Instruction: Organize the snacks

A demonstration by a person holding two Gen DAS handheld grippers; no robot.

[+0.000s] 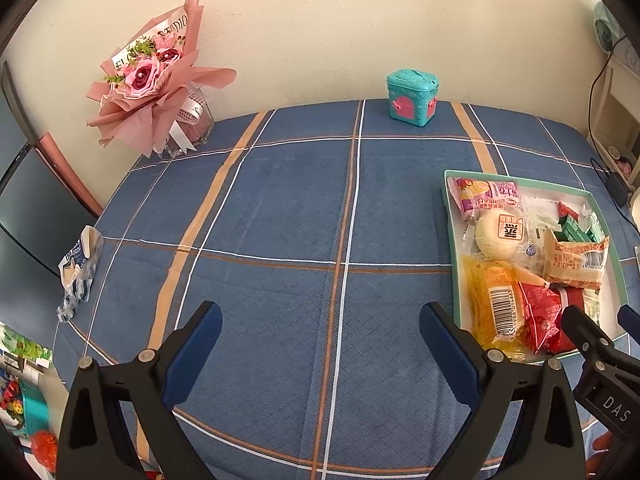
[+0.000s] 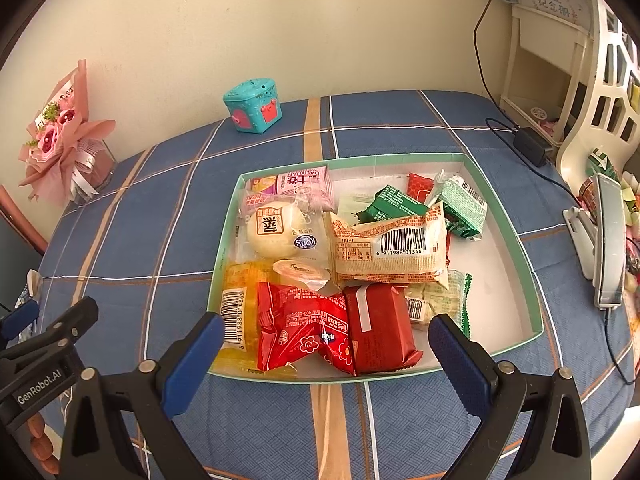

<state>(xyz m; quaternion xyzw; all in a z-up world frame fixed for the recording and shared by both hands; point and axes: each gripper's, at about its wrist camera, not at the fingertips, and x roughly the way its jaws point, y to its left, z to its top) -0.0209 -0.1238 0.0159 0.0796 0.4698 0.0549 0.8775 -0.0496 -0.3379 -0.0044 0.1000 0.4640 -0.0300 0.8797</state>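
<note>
Legible markings — "GenRobot.AI" on the black left gripper's arm (image 2: 38, 390), "DAS" on the black right gripper's arm (image 1: 616, 408), barcode 6 911988 013460 on the beige-and-orange snack packet (image 2: 390, 246), "nice" on the red flowered packet (image 2: 306, 328).

The left tool (image 1: 320, 334) hovered with its blue-padded jaws spread wide and empty over the blue plaid tabletop (image 1: 280, 220). To the right of it sat a green-rimmed tray (image 1: 450, 216) packed with snacks: a pink packet (image 1: 486, 196) at the tray's far end, a round white bun (image 1: 498, 236) nearer, then a yellow packet (image 1: 494, 304) and a red packet (image 1: 540, 320). The right tool (image 1: 600, 344) reached in at the tray's near corner. Beyond the tray stood a teal box (image 1: 412, 96); far left of it, a pink bouquet (image 1: 152, 80).
</note>
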